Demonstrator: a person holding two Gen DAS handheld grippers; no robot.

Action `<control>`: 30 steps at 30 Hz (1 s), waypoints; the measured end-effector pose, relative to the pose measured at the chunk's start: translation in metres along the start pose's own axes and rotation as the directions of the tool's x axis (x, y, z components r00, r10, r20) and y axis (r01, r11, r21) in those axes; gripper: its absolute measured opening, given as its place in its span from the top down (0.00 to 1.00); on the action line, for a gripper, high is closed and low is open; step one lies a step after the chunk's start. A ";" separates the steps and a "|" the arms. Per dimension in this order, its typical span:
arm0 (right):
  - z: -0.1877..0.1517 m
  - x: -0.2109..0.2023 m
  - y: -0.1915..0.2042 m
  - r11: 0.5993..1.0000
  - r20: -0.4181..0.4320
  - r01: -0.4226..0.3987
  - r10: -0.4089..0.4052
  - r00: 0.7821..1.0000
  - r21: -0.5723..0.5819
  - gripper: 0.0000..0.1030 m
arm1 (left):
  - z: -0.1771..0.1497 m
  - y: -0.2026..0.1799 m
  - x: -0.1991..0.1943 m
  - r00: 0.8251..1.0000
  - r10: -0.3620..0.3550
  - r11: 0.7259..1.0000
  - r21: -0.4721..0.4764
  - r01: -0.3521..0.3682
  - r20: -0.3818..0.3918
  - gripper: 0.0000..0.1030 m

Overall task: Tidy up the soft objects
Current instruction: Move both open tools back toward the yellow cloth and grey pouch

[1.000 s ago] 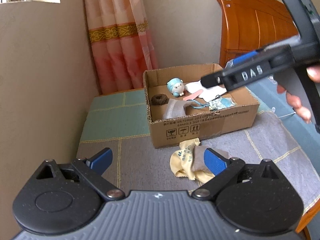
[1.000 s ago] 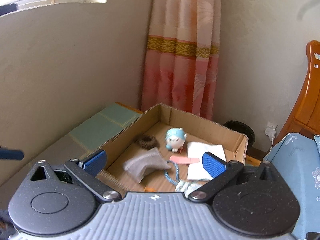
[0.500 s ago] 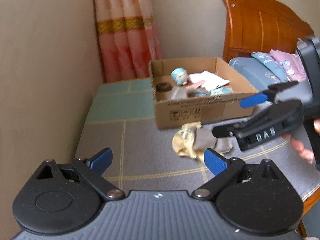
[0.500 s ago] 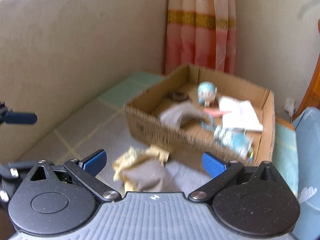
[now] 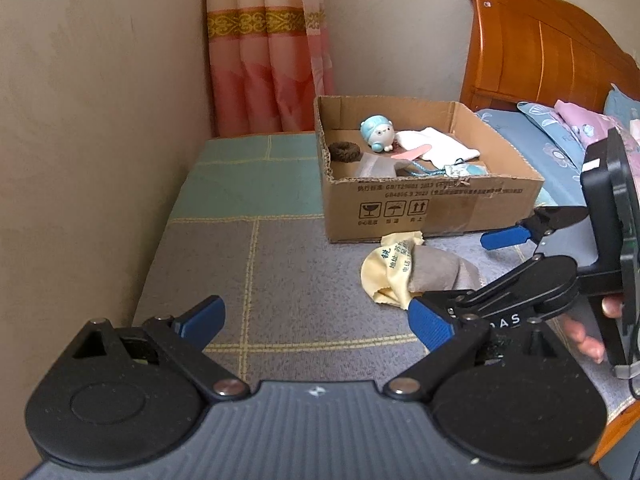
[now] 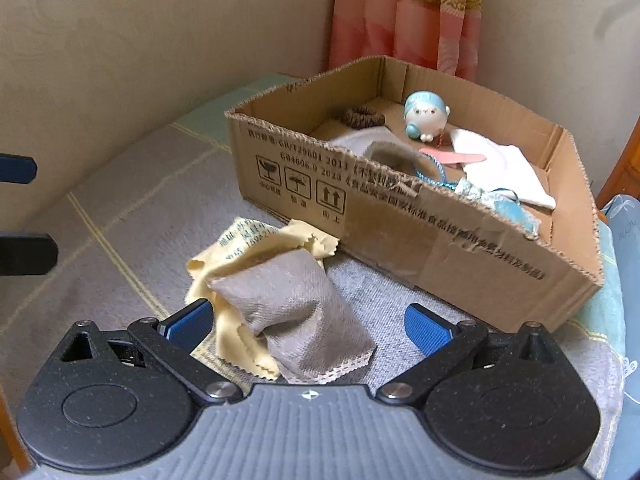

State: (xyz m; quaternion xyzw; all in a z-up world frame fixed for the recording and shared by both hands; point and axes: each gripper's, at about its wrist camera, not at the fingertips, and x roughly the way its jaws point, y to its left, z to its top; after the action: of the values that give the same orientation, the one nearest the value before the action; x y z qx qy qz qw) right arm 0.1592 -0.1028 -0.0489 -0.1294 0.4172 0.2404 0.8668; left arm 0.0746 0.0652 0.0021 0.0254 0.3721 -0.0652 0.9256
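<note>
Your right tongs (image 6: 308,326) hang spread wide, gripping nothing, with a grey fabric pouch (image 6: 298,318) lying between the two blue fingertips (image 6: 426,328) on the cloth-covered surface (image 6: 120,220). The pouch rests partly on top of a crumpled yellow cloth (image 6: 248,248) printed with blue characters; both sit just in front of the near wall of an open cardboard box (image 6: 400,236).

Inside the box you can see a round blue-and-white plush toy (image 6: 424,116) toward the back, a dark brown hair scrunchie (image 6: 362,116) beside it, a second grey pouch (image 6: 380,148) against the near wall, a folded white cloth (image 6: 500,168), a pink strip (image 6: 454,158) and a pale blue item on a blue cord (image 6: 508,204).

Your left tongs (image 5: 316,320) are likewise spread and empty, held back above the grey-and-teal checked cover, well apart from the pile. From that side the right tool enters at the right edge, fingers of your hand (image 5: 588,336) curled on its handle, its blue tips bracketing the grey pouch (image 5: 440,268) and yellow cloth (image 5: 388,272).

A pink curtain (image 5: 268,48) hangs in the corner behind the box, and a wooden headboard (image 5: 536,52) and blue floral bedding (image 5: 532,140) stand at the right.
</note>
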 end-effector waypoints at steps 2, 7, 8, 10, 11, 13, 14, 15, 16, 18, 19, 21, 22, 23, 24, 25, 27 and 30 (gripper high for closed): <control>0.000 0.003 -0.003 1.000 0.000 -0.001 0.001 1.000 0.019 0.00 | 0.001 0.000 0.005 1.000 -0.001 1.000 0.000 0.001 -0.008 0.05; -0.003 0.008 -0.013 0.998 -0.008 0.019 -0.019 1.000 0.063 0.00 | 0.002 -0.003 0.011 1.000 -0.009 1.000 0.012 0.010 -0.026 0.05; -0.004 0.007 -0.017 0.997 -0.007 0.021 -0.021 1.000 0.072 0.00 | 0.003 -0.003 0.013 1.000 -0.009 1.000 0.014 0.010 -0.028 0.05; -0.007 0.003 -0.025 0.995 -0.011 0.041 -0.040 0.999 0.095 0.00 | 0.004 -0.004 0.014 0.999 -0.014 1.000 0.016 0.015 -0.032 0.05; -0.009 0.002 -0.028 0.993 -0.013 0.052 -0.051 0.999 0.106 0.00 | 0.004 -0.004 0.015 0.999 -0.017 1.000 0.017 0.018 -0.032 0.05; -0.013 0.000 -0.038 0.989 -0.026 0.069 -0.066 0.998 0.132 0.00 | 0.005 -0.006 0.018 0.999 -0.025 0.999 0.022 0.025 -0.033 0.05; -0.015 0.000 -0.042 0.987 -0.032 0.068 -0.064 0.997 0.143 0.00 | 0.005 -0.006 0.018 0.999 -0.028 0.999 0.025 0.029 -0.034 0.05; -0.018 -0.001 -0.044 0.987 -0.025 0.066 -0.063 0.998 0.144 0.00 | 0.005 -0.008 0.019 0.999 -0.030 0.999 0.027 0.031 -0.036 0.05; -0.020 -0.001 -0.044 0.988 -0.024 0.068 -0.066 0.998 0.135 0.00 | 0.006 -0.009 0.021 0.999 -0.035 0.999 0.029 0.036 -0.038 0.05; -0.022 -0.001 -0.040 0.991 -0.028 0.082 -0.079 0.996 0.101 0.00 | 0.006 -0.011 0.023 0.998 -0.048 0.998 0.033 0.049 -0.040 0.05; -0.023 -0.001 -0.039 0.992 -0.021 0.086 -0.084 0.996 0.095 0.00 | 0.006 -0.013 0.024 0.998 -0.053 0.998 0.037 0.055 -0.041 0.05; -0.024 -0.001 -0.039 0.991 -0.020 0.086 -0.085 0.996 0.103 0.00 | 0.006 -0.016 0.028 0.997 -0.063 0.996 0.056 0.065 -0.044 0.05; -0.024 -0.001 -0.039 0.991 -0.020 0.086 -0.085 0.996 0.104 0.00 | 0.007 -0.017 0.030 0.996 -0.070 0.995 0.066 0.073 -0.047 0.05; -0.024 -0.001 -0.039 0.991 -0.018 0.087 -0.085 0.996 0.104 0.00 | 0.007 -0.019 0.033 0.996 -0.080 0.993 0.078 0.084 -0.050 0.05; -0.025 -0.002 -0.039 0.991 -0.018 0.088 -0.087 0.996 0.104 0.00 | 0.008 -0.021 0.035 0.995 -0.087 0.992 0.090 0.092 -0.054 0.05; -0.026 -0.003 -0.039 0.991 -0.023 0.089 -0.087 0.996 0.103 0.00 | 0.008 -0.023 0.039 0.994 -0.092 0.990 0.103 0.097 -0.057 0.05; -0.026 -0.003 -0.040 0.991 -0.037 0.090 -0.087 0.996 0.098 0.00 | 0.009 -0.027 0.045 0.993 -0.101 0.986 0.128 0.108 -0.060 0.05; -0.031 -0.009 -0.042 0.992 -0.047 0.083 -0.079 0.996 0.094 0.00 | 0.010 -0.032 0.057 0.991 -0.119 0.980 0.152 0.128 -0.066 0.05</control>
State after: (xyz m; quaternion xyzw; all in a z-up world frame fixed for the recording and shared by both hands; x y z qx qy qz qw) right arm 0.1558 -0.1550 -0.0600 -0.1099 0.4410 0.1818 0.8720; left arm 0.1174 0.0268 -0.0304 0.0765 0.3928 -0.1508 0.9039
